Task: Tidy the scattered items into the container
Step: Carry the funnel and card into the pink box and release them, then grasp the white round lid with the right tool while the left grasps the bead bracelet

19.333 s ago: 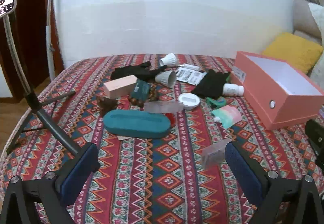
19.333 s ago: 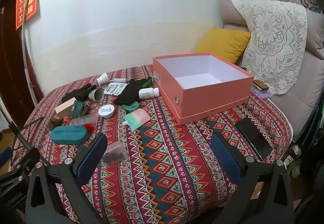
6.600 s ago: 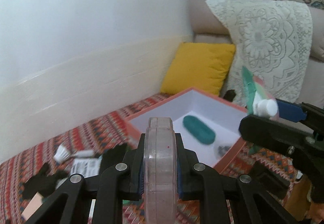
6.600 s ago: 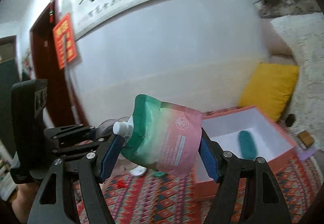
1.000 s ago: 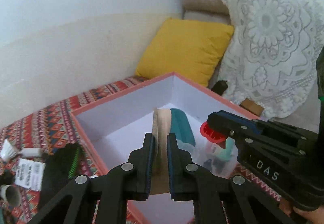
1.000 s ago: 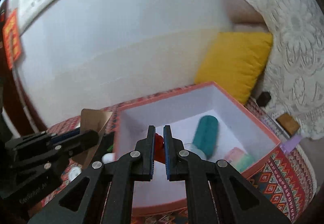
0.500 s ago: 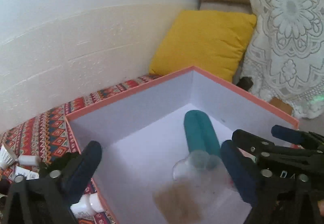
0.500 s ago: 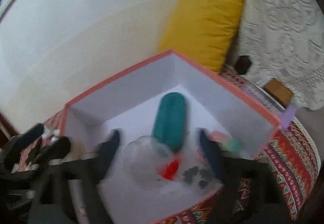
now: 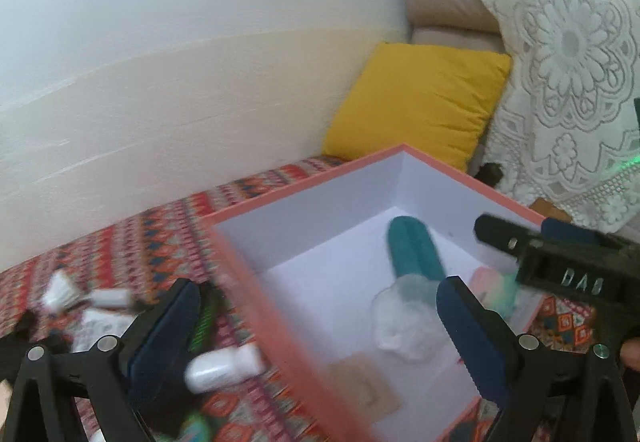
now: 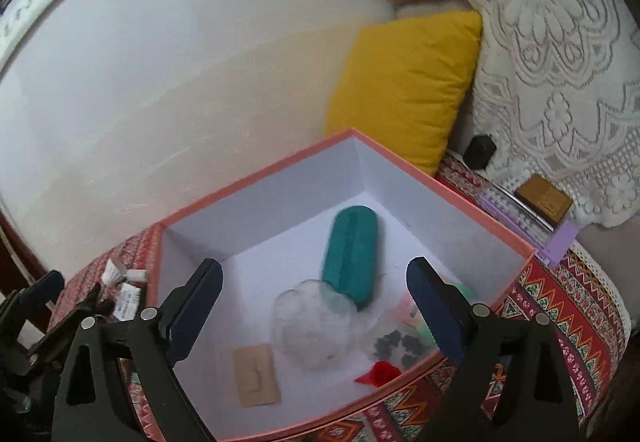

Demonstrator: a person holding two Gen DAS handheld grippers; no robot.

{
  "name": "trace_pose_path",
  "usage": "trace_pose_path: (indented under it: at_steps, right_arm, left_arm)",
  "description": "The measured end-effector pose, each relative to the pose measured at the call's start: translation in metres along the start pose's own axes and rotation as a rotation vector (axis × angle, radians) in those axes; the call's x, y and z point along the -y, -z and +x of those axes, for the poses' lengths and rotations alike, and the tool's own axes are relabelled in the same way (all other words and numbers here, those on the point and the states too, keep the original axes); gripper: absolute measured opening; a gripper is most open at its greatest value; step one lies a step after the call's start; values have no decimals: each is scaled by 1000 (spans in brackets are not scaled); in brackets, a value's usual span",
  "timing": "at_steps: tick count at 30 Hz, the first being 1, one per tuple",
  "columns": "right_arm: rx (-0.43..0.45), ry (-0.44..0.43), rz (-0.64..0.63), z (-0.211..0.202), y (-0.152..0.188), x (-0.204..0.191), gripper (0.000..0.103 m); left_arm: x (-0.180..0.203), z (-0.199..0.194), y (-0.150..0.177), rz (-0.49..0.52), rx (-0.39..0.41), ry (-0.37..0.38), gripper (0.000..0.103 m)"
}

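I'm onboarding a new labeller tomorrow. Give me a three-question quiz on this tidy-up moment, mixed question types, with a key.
1. True or false: the right claw is shut on a red object.
2. Multiple choice: the teal case lies A) on the bedspread, B) inside the pink box, C) on the yellow cushion.
3. Name one item not yet in the box, seen beside it in the left wrist view.

Key
1. False: both it and the left claw are open and empty.
2. B.
3. The white bottle on the bedspread.
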State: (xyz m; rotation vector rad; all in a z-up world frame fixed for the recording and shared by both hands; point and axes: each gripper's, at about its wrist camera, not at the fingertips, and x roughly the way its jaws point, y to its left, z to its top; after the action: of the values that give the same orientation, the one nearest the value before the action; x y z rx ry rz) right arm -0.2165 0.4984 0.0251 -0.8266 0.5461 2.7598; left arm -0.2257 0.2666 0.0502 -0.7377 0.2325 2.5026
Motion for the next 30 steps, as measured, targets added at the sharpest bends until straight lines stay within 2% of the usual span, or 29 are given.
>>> trace_pose_path:
  at_steps: [5, 9, 13, 16, 19, 23, 26, 30]
  right_arm:
    - [53, -89, -82, -26, 9, -65, 100]
    - [43, -181, -186, -32, 33, -133, 102]
    - [-36, -270, -297, -13, 71, -196, 102]
    - [-131, -342, -389, 10, 107, -241, 102]
    - [-265, -386, -478, 43, 151, -276, 102]
    - [-418, -362, -545, 86, 195, -298, 102]
    - [-485, -362, -583, 108, 216, -306, 102]
    - [-505, -335, -619, 128, 227, -309, 103]
  left_arm:
    - [-74, -64, 34, -77, 24, -99, 101]
    - [-141, -102, 81, -113, -2, -239, 102]
    - [-215, -125, 142, -183, -85, -369, 102]
    - [-262, -125, 189, -272, -171, -423, 102]
    - [-297, -114, 230, -374, -252, -417, 102]
    - [-331, -82, 262, -512, -342, -346, 102]
    - [-348, -63, 272, -587, -360, -318, 102]
    - [-367, -40, 277, -645, -375, -303, 102]
